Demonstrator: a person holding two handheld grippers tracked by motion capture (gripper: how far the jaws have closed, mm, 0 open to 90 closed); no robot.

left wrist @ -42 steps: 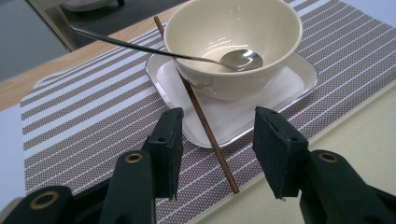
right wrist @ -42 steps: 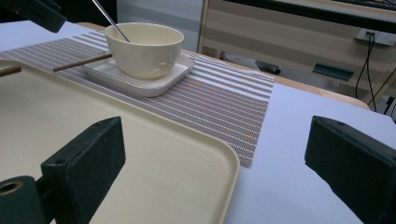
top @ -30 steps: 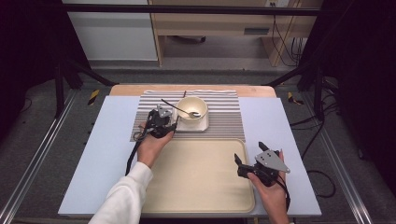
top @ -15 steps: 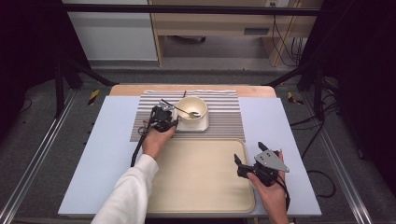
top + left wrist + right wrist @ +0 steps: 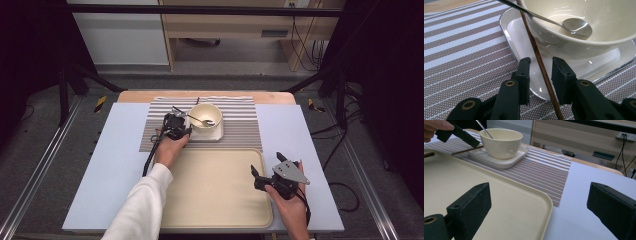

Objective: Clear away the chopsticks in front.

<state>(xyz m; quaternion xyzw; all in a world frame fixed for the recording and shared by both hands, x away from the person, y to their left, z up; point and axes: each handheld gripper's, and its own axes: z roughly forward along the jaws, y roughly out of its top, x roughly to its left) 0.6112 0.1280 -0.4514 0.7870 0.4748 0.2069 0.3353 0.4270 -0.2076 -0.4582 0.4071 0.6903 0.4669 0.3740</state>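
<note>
A cream bowl [image 5: 205,116] with a metal spoon [image 5: 576,26] in it stands on a square white plate [image 5: 216,134], on a striped placemat [image 5: 240,127]. A brown chopstick [image 5: 541,72] lies slanted over the plate's left rim. My left gripper [image 5: 176,125] [image 5: 541,75] has a jaw on each side of the chopstick. The jaws have just been closing, with a small gap still on each side of the stick. My right gripper [image 5: 267,166] [image 5: 541,205] hovers wide open over the right edge of the beige tray [image 5: 200,200], holding nothing.
The tray lies in front of the placemat on a pale blue mat [image 5: 115,165]. The wooden table edge [image 5: 135,96] runs behind. Black frame legs and cables stand on the floor around the table.
My left gripper has moved slightly forward and down to the plate's left rim, and its jaws have narrowed around the chopstick. The right gripper has stayed in place.
</note>
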